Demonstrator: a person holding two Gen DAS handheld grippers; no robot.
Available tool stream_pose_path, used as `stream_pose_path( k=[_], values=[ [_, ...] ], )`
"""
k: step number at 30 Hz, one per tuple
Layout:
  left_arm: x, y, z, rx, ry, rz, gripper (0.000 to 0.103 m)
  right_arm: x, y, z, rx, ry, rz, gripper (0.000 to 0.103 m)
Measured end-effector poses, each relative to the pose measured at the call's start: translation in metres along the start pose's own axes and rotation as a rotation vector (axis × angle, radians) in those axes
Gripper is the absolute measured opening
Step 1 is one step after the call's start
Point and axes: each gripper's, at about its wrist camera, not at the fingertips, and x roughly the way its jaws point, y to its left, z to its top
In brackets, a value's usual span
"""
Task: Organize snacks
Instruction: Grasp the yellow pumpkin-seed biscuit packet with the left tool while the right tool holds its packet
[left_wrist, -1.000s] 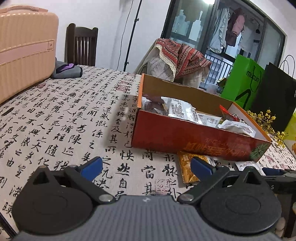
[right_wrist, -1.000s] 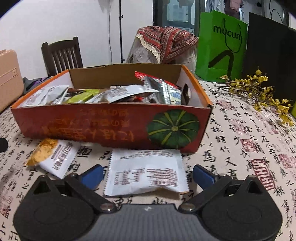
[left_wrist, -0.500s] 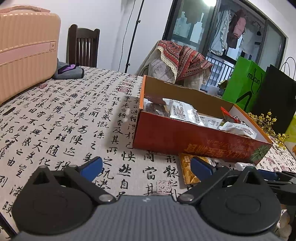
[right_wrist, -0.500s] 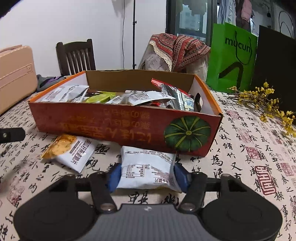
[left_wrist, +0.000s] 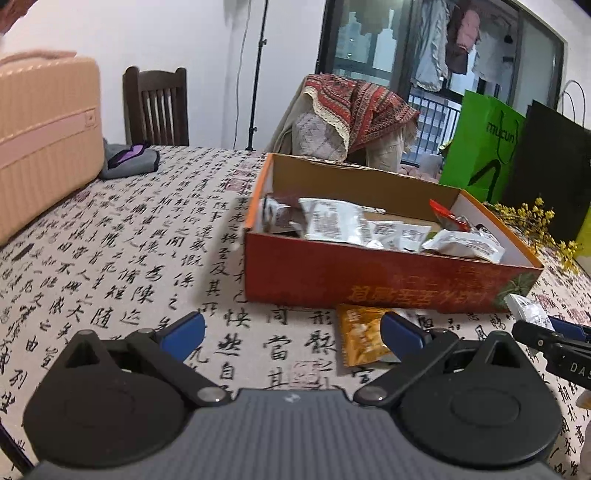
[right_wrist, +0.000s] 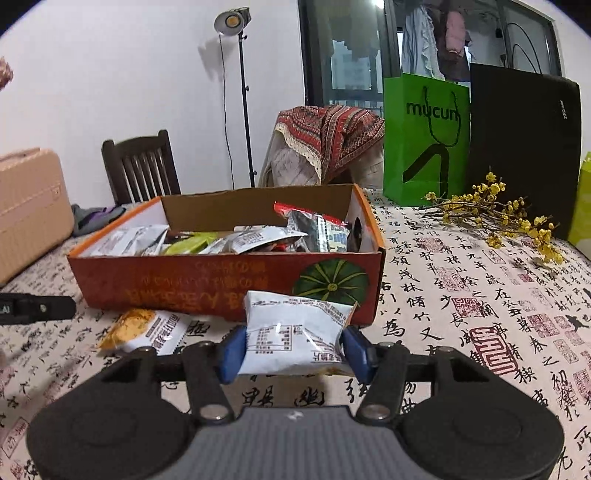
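Observation:
A red cardboard box (right_wrist: 184, 291) with a green pumpkin print holds several snack packets on the calligraphy tablecloth. My right gripper (right_wrist: 293, 350) is shut on a white snack packet (right_wrist: 295, 332), lifted off the cloth just in front of the box. An orange-and-white packet (right_wrist: 147, 330) lies on the cloth by the box's front wall. In the left wrist view the box (left_wrist: 369, 284) is ahead to the right, and the orange packet (left_wrist: 364, 338) lies near the right blue finger. My left gripper (left_wrist: 291, 334) is open with nothing between its fingers. The held white packet (left_wrist: 526, 308) shows at the right edge.
A pink suitcase (left_wrist: 44, 140) stands at the left of the table, a grey pouch (left_wrist: 129, 164) beside it. A green paper bag (right_wrist: 424, 140), a black bag (right_wrist: 524, 147) and yellow flower sprigs (right_wrist: 498, 214) sit at the back right. Chairs stand behind the table.
My right gripper closed on the white packet and raised it off the cloth toward the box. The left gripper drifted slightly and stayed open.

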Motion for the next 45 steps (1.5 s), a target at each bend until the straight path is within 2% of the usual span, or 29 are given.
stream_pose_path(
  k=[12,21,32,43,44,45],
  values=[
    [0.019,-0.050,0.009,0.089,0.059,-0.001,0.103,-0.013,-0.013,-0.001,0.059,-0.070,-0.021,0.056],
    [0.046,-0.073,0.012,0.104,0.146,0.020,0.103,-0.018,-0.024,-0.001,0.109,-0.110,-0.090,0.056],
    [0.077,-0.084,0.005,0.075,0.235,0.048,0.103,-0.019,-0.025,-0.001,0.111,-0.118,-0.052,0.057],
    [0.079,-0.085,0.000,0.109,0.222,0.048,0.103,-0.014,-0.028,-0.001,0.127,-0.092,-0.041,0.058],
    [0.079,-0.085,0.000,0.112,0.217,0.045,0.101,-0.013,-0.028,-0.001,0.130,-0.089,-0.038,0.058],
    [0.077,-0.086,0.000,0.116,0.211,0.041,0.092,-0.013,-0.029,-0.001,0.133,-0.085,-0.034,0.058]
  ],
)
